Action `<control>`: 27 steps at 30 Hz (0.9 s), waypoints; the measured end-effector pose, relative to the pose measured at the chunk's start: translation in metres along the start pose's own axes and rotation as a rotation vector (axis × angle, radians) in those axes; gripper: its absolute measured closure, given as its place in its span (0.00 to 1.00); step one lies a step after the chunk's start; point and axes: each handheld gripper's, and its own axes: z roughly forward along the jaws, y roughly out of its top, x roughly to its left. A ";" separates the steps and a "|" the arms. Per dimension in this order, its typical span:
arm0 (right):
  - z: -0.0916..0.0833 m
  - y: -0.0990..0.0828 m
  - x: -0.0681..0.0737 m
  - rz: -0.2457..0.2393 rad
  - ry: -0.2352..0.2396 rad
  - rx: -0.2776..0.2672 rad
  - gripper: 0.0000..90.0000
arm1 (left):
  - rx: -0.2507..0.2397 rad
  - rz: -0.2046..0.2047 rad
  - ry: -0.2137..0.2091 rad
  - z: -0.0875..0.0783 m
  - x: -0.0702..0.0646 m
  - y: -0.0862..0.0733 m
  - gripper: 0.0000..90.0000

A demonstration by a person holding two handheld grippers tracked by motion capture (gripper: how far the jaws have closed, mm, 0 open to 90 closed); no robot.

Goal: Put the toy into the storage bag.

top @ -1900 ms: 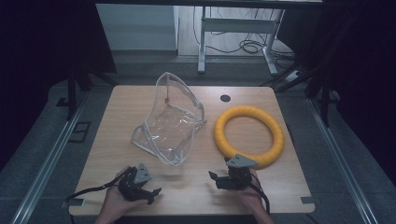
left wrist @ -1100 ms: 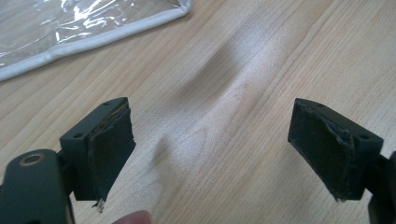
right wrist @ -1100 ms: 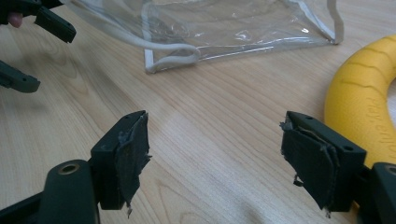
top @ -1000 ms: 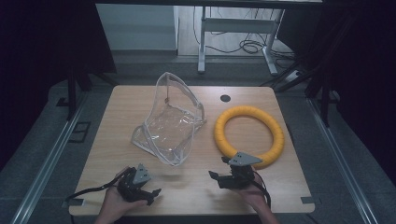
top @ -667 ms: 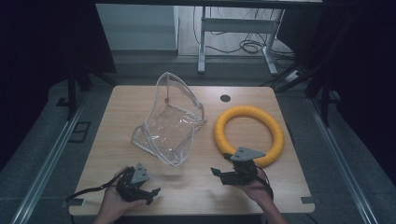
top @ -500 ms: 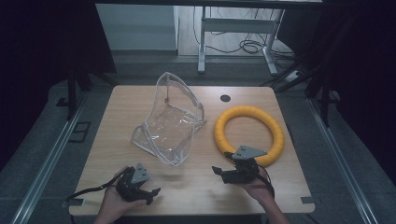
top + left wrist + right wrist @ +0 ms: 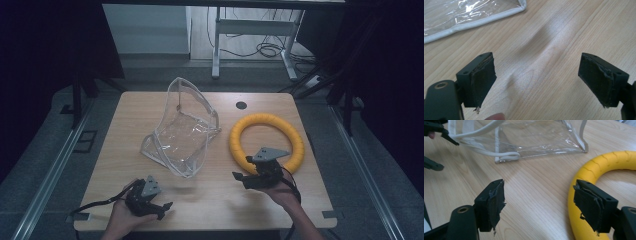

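Wooden table (image 7: 125, 150) carries an unlabelled clear bag (image 7: 182, 131) and yellow ring (image 7: 266, 140); left gripper (image 7: 162, 207) and right gripper (image 7: 239, 177) gape wide, empty.

On the table (image 7: 120, 145) in front of you, a bag (image 7: 182, 130) lies at the centre, reaching toward the far edge. A ring (image 7: 295, 137) lies flat to its right, just beside it but apart. Your left gripper (image 7: 159, 206) sits near the front edge, before the bag's left half. Your right gripper (image 7: 240, 177) sits at the ring's near rim, to the right of the bag's near corner.
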 end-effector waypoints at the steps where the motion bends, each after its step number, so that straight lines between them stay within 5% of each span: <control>1: 0.000 0.002 -0.002 -0.005 0.003 0.010 0.27 | -0.001 0.002 0.000 0.000 0.000 0.000 0.16; 15: 0.001 0.027 -0.028 -0.029 0.007 0.135 0.26 | 0.014 0.008 -0.009 0.003 -0.001 0.000 0.16; 27: 0.012 0.036 -0.049 -0.061 -0.005 0.238 0.36 | 0.008 0.007 -0.007 0.000 0.000 0.000 0.16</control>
